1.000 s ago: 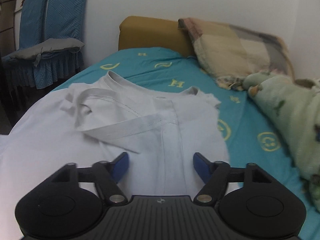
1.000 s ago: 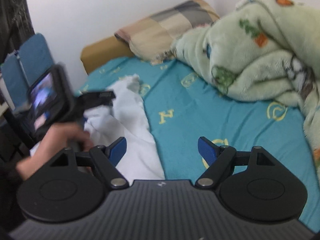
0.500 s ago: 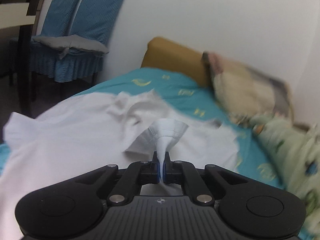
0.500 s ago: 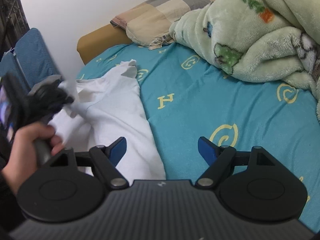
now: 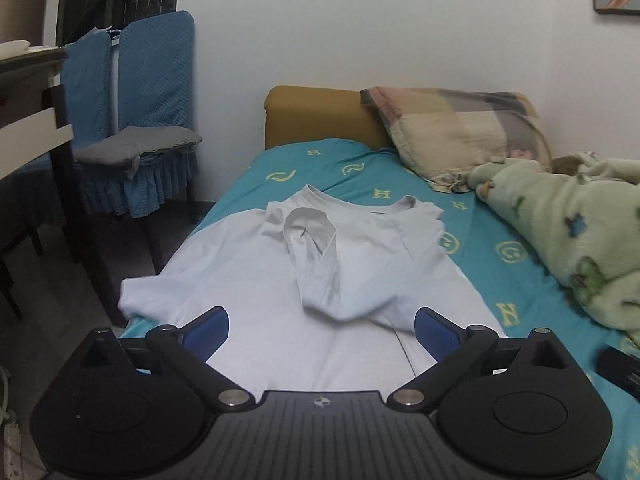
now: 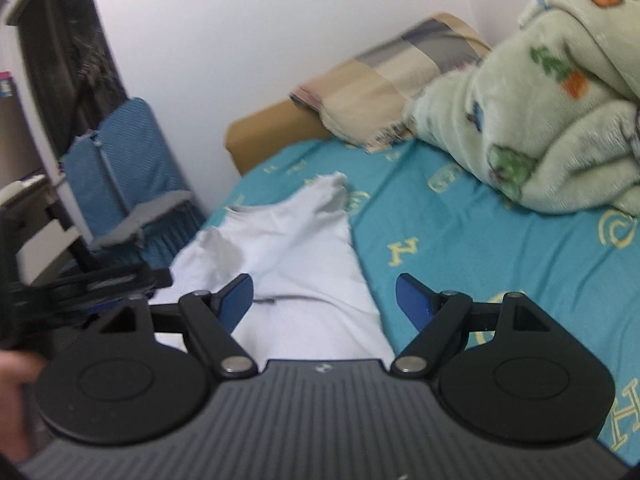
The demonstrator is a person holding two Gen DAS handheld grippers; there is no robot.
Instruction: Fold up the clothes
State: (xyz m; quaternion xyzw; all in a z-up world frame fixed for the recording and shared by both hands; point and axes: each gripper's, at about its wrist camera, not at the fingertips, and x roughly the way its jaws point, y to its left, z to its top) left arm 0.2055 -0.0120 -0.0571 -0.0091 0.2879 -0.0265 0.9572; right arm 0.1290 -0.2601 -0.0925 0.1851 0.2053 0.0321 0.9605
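Our white shirt (image 5: 280, 288) lay limp on the bed (image 5: 472, 248), below the pillow (image 5: 456, 132); both grippers' jaws gaped wide, empty, the left gripper (image 5: 322, 326) just having opened. Light, floppy cloth, we judged; best pinched at hems or sleeve edges.

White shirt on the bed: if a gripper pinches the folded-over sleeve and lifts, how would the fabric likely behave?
The white shirt is probably limp: its sleeve lies in soft creases and the hem droops over the bed's edge. It likely drapes from a pinch and looks light. The left gripper, jaws just opened, holds nothing.
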